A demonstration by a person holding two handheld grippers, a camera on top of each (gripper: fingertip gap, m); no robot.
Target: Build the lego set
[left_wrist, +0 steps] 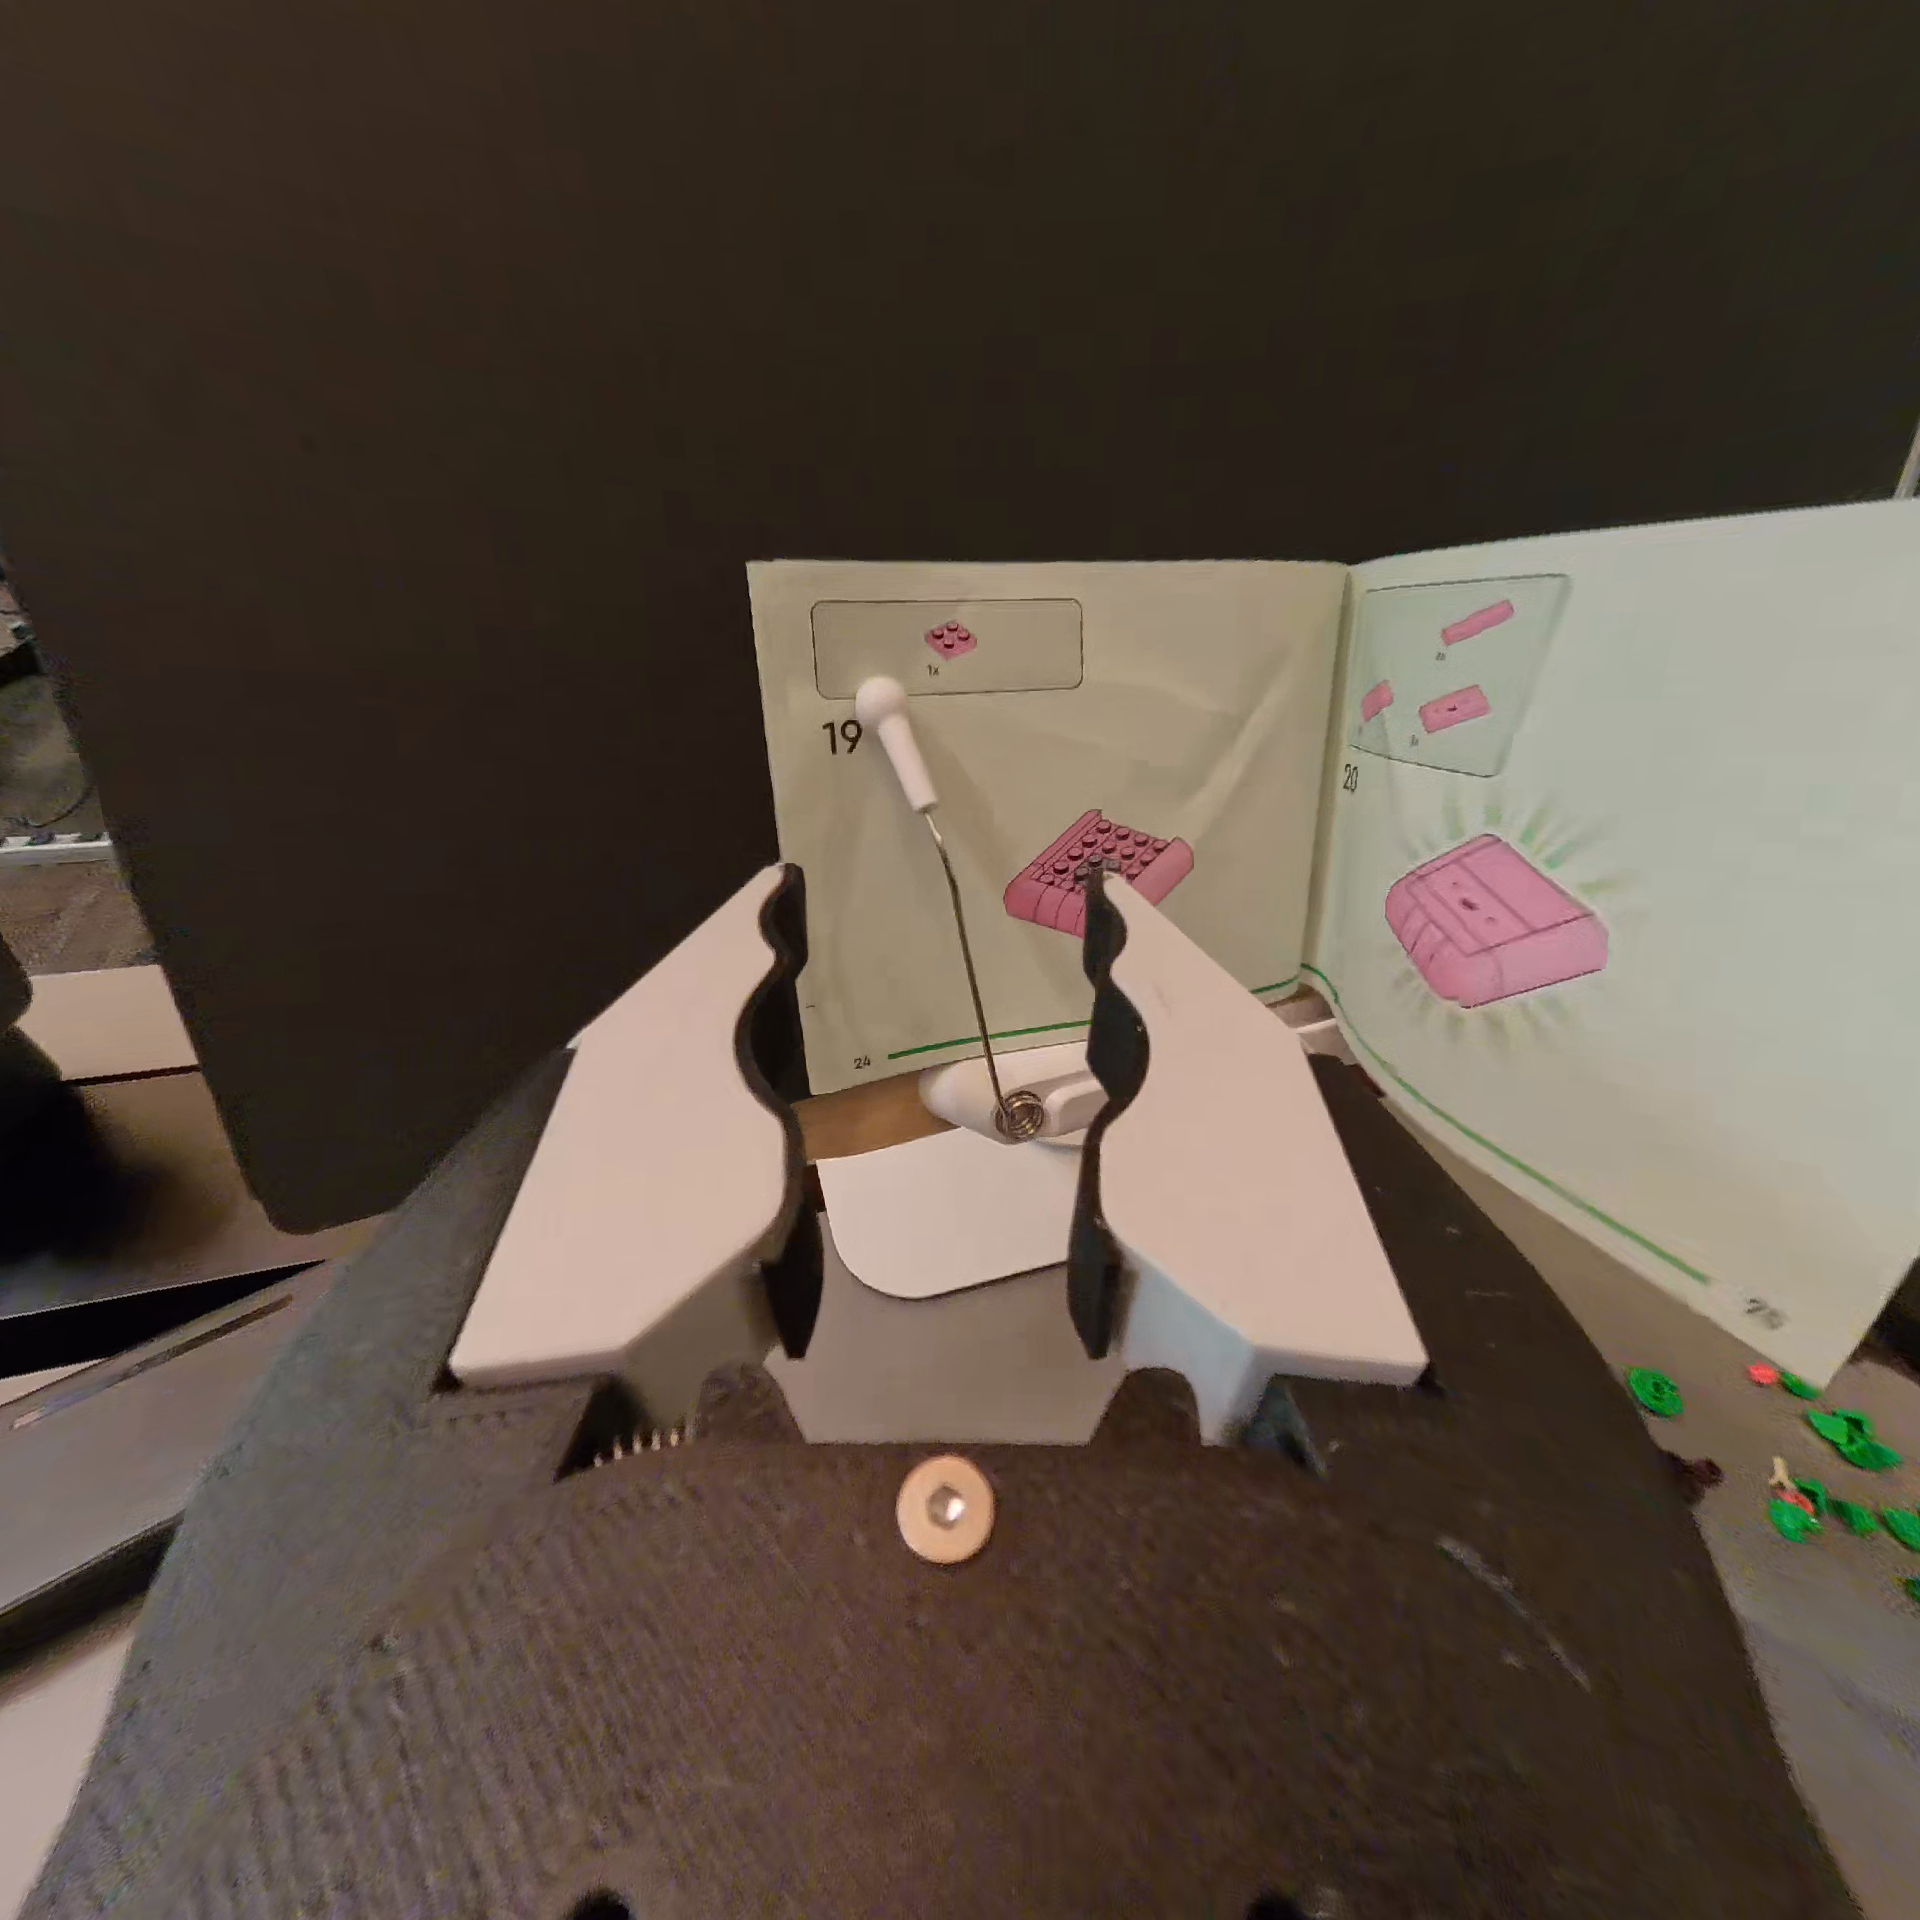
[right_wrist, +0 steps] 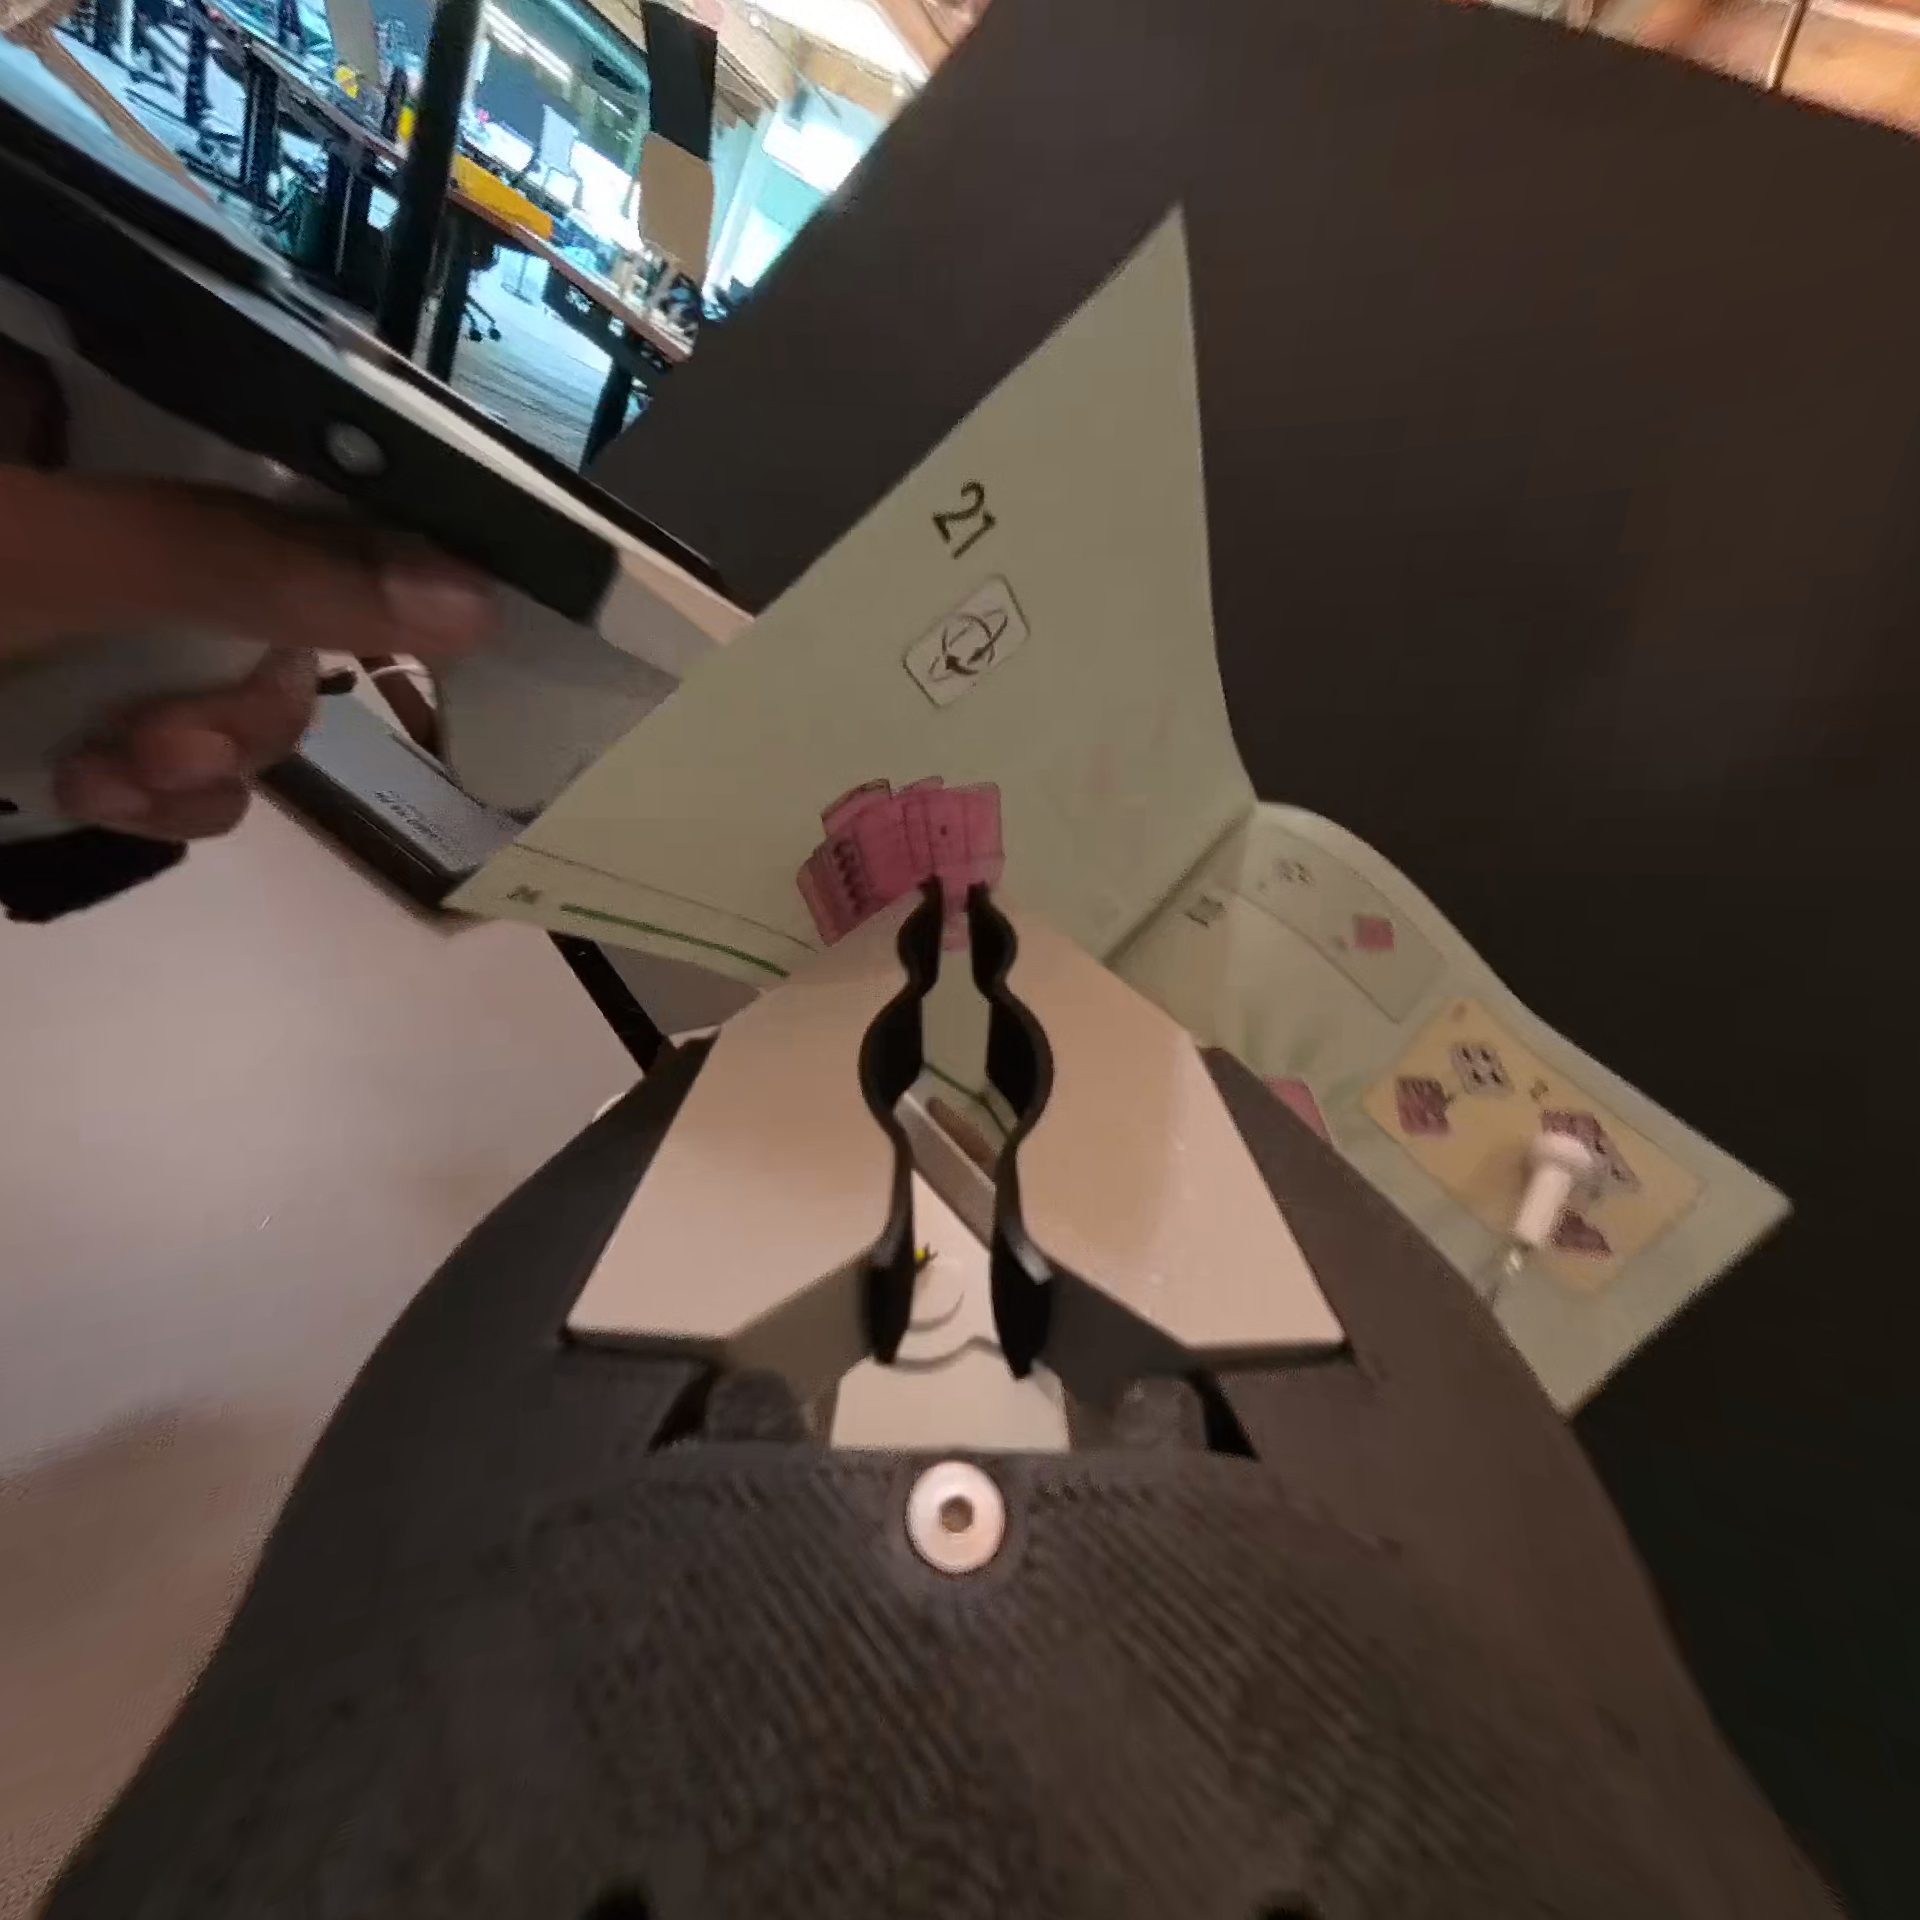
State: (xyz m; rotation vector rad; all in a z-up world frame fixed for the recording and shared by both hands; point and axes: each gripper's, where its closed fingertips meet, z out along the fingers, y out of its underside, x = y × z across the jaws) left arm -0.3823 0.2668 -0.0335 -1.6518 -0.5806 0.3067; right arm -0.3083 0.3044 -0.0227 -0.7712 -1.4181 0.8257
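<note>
The left gripper [left_wrist: 940, 904] hangs with its jaws wide and empty before the open instruction booklet [left_wrist: 1049, 790], which stands upright on a white holder [left_wrist: 1023, 1107] whose wire arm [left_wrist: 961, 935] crosses the left page. The right gripper [right_wrist: 954, 902] has its jaws narrowed onto the lower edge of a lifted booklet page [right_wrist: 997, 644]. Small green lego pieces [left_wrist: 1849, 1455] lie on the table at near right, just below the right page.

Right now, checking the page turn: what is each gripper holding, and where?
Right gripper pinches the booklet page at its lower edge; left gripper is open, empty.
</note>
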